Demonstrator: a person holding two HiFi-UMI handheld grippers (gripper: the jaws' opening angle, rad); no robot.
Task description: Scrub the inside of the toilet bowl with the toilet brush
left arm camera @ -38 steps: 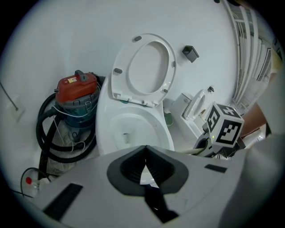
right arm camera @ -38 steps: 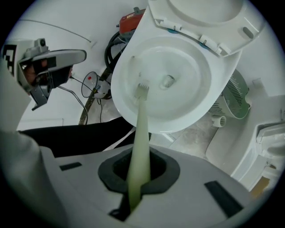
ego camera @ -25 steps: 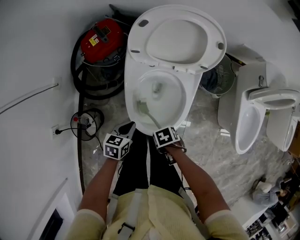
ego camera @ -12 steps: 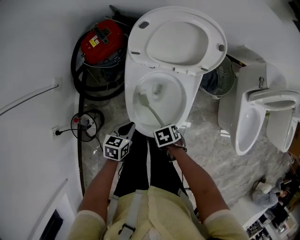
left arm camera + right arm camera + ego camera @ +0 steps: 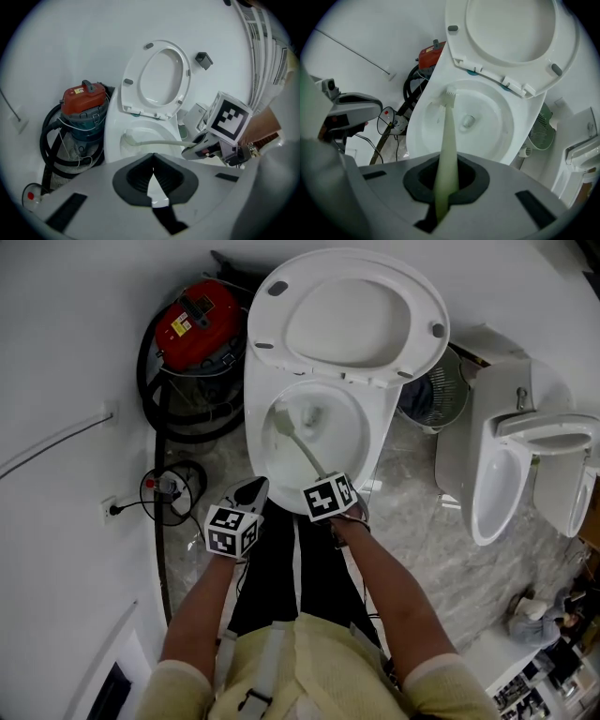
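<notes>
- At far left, on the white wall, a socket holds a plug; its cable runs to a small coil lying on the floor.
- Beyond the coil, a red vacuum cleaner stands in the corner, ringed by its black hose, just beside the toilet.
- Next comes the left tool. Its jaws are closed, the pads meet, and nothing sits between them. It is held in front of the near left corner of the toilet, clear of the porcelain and pointing toward it.
- At centre is the toilet bowl, which is white. The seat and lid are tipped up behind it.
- Inside the bowl is the toilet brush. Its pale handle slants from the right tool up and left into the bowl. The bristle head lies against the left inner wall just under the rim, left of the drain opening.
- Over the near rim is the right tool. Its jaws are clamped on the lower end of the brush handle, which runs straight out between the pads. It sits just right of the left tool, and the two do not touch.
- Right of the toilet, a round fan sits on the marbled floor, partly hidden by the bowl.
- At far right, a white urinal stands with a second urinal just beside it.
</notes>
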